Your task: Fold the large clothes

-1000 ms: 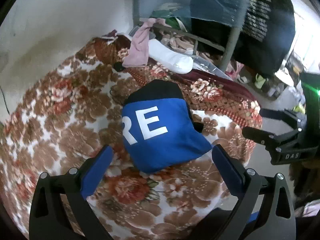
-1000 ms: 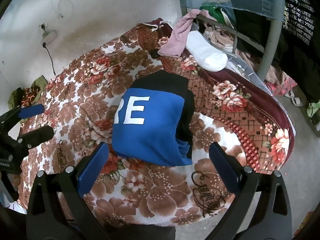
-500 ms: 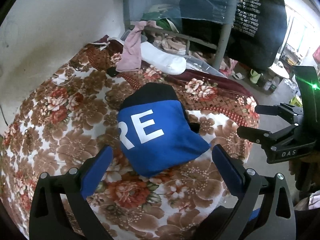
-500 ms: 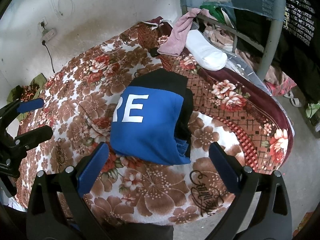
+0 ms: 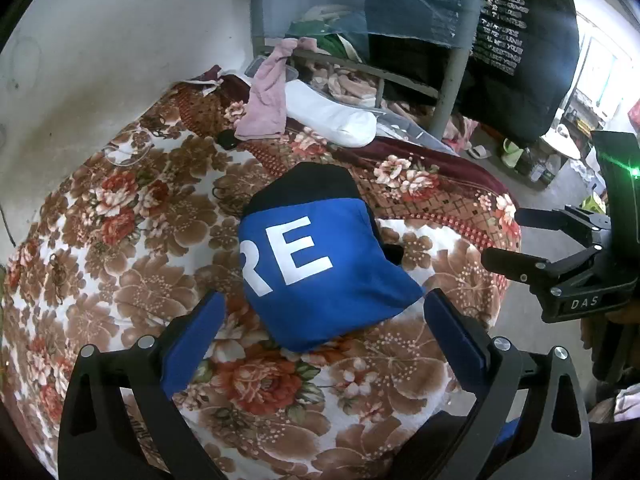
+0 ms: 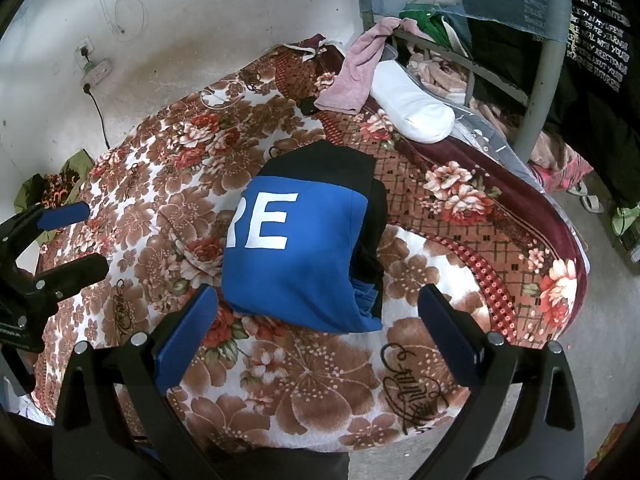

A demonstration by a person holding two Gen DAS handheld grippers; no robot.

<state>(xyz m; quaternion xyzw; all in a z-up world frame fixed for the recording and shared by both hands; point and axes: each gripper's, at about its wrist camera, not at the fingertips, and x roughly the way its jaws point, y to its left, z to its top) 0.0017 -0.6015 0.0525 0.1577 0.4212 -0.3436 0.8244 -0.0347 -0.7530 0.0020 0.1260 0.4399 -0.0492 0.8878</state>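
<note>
Folded blue and black garment (image 5: 320, 264) (image 6: 304, 248) lies as a compact bundle near the middle of the bed, on the floral blanket (image 5: 120, 272) (image 6: 328, 376); white letters "RE" face up on the blue panel, black part at the far end, layered edges showing on its right side. Nothing touches it.

Left claw (image 5: 324, 332) hangs over the near edge of the bundle, fingers spread wide, nothing between them. Right claw (image 6: 318, 322) likewise over the near edge, spread wide and empty. In the left wrist view the right claw (image 5: 520, 236) sits off the bed's right side, also spread; in the right wrist view the left claw (image 6: 76, 236) sits at the left, spread.

Far end of bed: pink cloth (image 5: 266, 100) (image 6: 356, 76) draped down from a metal bed frame (image 5: 452, 84) (image 6: 540, 80), white pillow (image 5: 332, 114) (image 6: 412, 110) just beside it on its right. A clear plastic container (image 5: 256, 68) shows behind the pink cloth; contents cannot be told. Heap of clothes on the frame behind. Black shirt with printed text (image 5: 516, 40) (image 6: 600, 40) hangs far right. Power strip (image 6: 96, 70) on the wall, far left.
</note>
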